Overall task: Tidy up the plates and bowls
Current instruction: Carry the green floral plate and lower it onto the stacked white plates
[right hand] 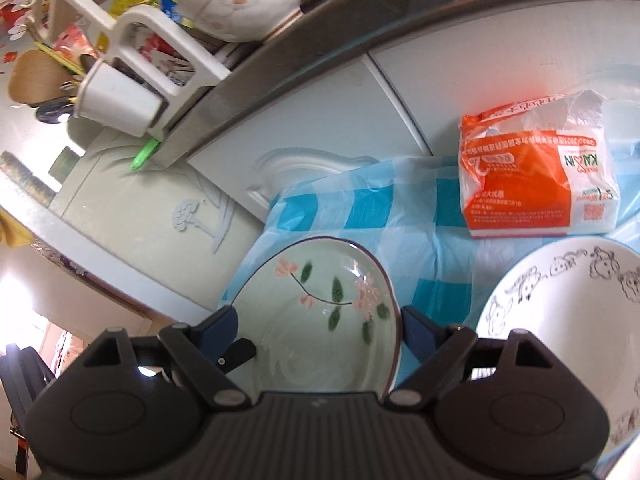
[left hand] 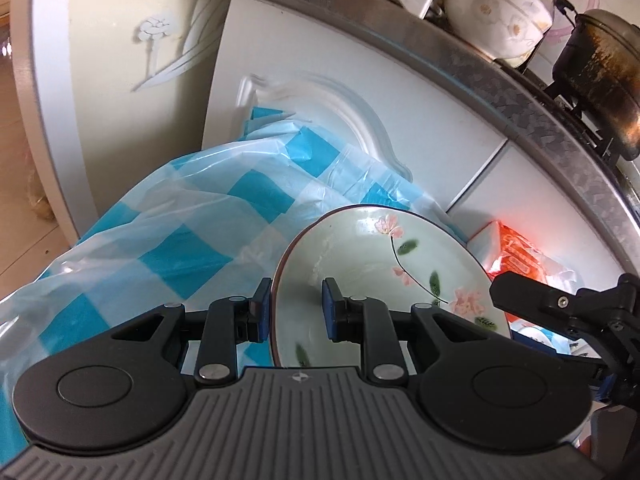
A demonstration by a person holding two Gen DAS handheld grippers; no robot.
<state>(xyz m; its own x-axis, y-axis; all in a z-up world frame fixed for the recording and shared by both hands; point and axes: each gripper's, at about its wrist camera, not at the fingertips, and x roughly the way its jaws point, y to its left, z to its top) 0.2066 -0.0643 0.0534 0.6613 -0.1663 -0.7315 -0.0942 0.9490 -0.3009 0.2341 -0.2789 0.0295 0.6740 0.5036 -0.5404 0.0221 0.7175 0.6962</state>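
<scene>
The left hand-held gripper (left hand: 294,308) is clenched on the rim of a pale green plate (left hand: 376,264) painted with pink flowers and green leaves; one blue pad is outside the rim and the other is inside, and the plate stands tilted above a blue and white checked plastic sheet (left hand: 160,232). The right hand-held gripper (right hand: 320,328) has its jaws spread wide, one on each side of the same plate (right hand: 320,320), and I cannot tell if its pads touch the rim. Just beside it on the right is a white bowl (right hand: 568,320) with black cartoon drawings inside. An orange packet (right hand: 536,184) lies on the checked sheet behind the bowl, near the white cupboard doors (right hand: 328,120). Higher up, on the metal-edged surface (left hand: 500,80), a white bowl with flowers (left hand: 496,12) stands near a dark, burnt pot (left hand: 600,64).
</scene>
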